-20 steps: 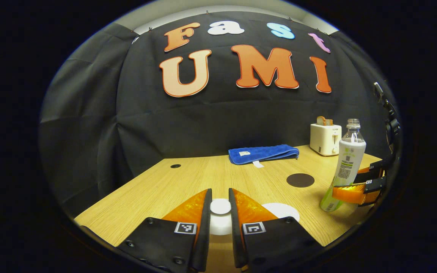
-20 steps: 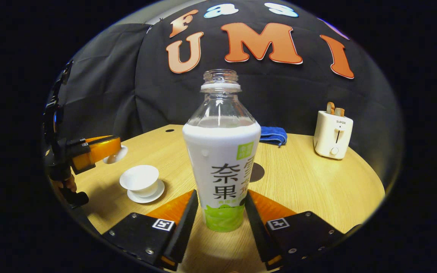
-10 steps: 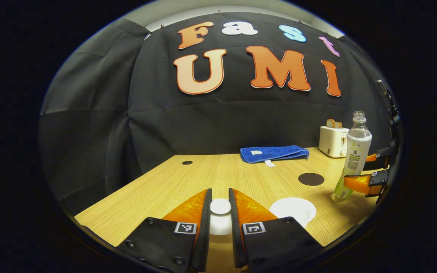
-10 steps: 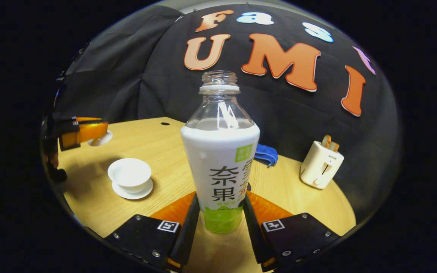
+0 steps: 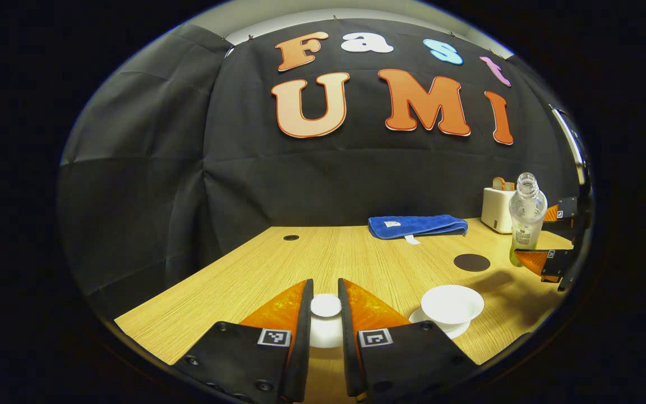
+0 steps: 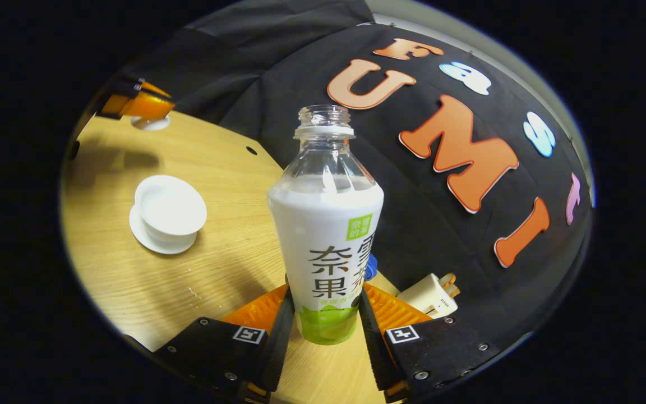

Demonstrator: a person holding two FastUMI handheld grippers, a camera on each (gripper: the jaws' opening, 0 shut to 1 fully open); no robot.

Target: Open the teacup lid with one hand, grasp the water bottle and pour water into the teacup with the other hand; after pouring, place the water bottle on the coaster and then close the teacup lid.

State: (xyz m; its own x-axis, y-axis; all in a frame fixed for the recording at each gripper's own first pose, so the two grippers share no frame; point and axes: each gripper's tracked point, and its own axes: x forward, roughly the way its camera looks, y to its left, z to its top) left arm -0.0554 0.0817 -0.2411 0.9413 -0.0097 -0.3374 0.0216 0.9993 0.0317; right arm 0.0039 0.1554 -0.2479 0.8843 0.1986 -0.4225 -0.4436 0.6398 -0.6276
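Right gripper view: jaws clamped on water bottle (image 6: 326, 224), tilting toward open teacup (image 6: 170, 209); lid (image 5: 326, 306) pinched by left jaws. Best to centre mouth over cup, pour slowly.

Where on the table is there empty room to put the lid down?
Bare wood lies left of the teacup, running back to the small hole and the blue towel. The right side is crowded: coaster, toaster, water bottle.

White teacup (image 5: 451, 304) and lid (image 5: 326, 306); blue towel (image 5: 417, 225); wood-grain table (image 5: 255, 280) (pale); dark brown coaster (image 5: 471, 262).
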